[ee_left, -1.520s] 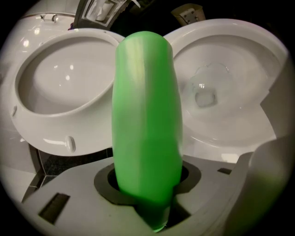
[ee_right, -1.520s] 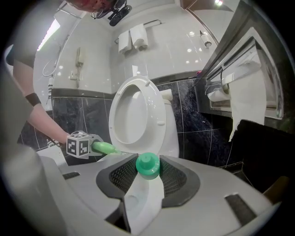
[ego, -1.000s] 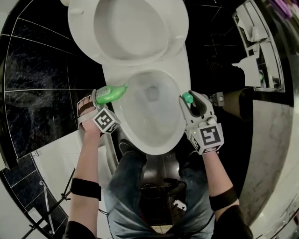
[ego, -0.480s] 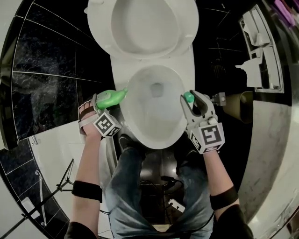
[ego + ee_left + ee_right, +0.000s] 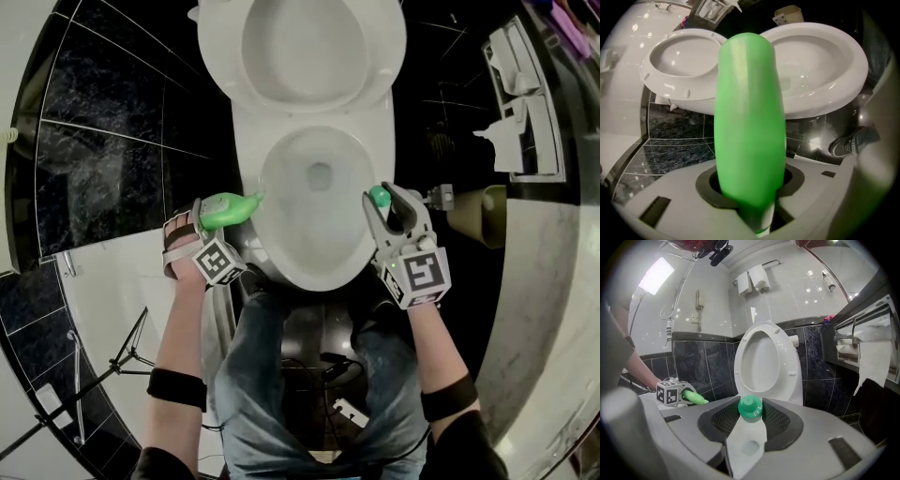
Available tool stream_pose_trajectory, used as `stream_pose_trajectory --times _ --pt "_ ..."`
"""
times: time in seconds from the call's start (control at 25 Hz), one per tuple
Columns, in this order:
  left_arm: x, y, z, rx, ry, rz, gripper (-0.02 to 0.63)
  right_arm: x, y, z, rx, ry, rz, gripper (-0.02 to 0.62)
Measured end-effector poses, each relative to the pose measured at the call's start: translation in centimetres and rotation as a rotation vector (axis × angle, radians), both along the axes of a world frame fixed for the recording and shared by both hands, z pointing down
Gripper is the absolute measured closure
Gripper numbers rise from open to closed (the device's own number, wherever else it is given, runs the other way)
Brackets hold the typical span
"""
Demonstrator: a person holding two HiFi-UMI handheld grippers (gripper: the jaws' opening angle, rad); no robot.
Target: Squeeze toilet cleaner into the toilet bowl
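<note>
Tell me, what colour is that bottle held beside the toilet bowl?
Bright green all over; the bottle shows best in the left gripper view.

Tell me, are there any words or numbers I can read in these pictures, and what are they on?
None can be read.
Bottle: plain green, no label showing.
Cap: no print.
Left gripper and right gripper: square markers, black-and-white patterns, not letters.
</note>
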State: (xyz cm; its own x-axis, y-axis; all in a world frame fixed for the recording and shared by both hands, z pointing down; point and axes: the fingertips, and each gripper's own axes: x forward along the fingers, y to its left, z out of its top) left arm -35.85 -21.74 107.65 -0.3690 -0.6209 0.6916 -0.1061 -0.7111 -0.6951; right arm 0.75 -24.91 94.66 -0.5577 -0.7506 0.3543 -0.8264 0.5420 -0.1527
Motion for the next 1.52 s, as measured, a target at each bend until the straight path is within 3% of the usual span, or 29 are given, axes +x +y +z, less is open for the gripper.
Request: stream_pose_trajectory --times 0.56,0.72,1.08,1.52 --pt "4.5 6.1 0.3 -0.017 0.062 0.099 0.416 0.6 1.5 -0.9 0.006 0.008 -0.003 0.446" --pt "7.0 7.6 0.2 -0.039 0.125 0.097 0.416 1.1 2.0 -1.0 0.007 0.008 0.002 0.446" --pt "11.4 10.7 0.7 -0.088 0.167 0.134 0.416 2.8 2.7 -2.4 0.007 0.011 0.023 0.446" --pt "17.6 10.5 0.1 -0.107 0.234 0.153 0.416 6.6 3.5 -4.6 0.005 0.025 0.071 0.446"
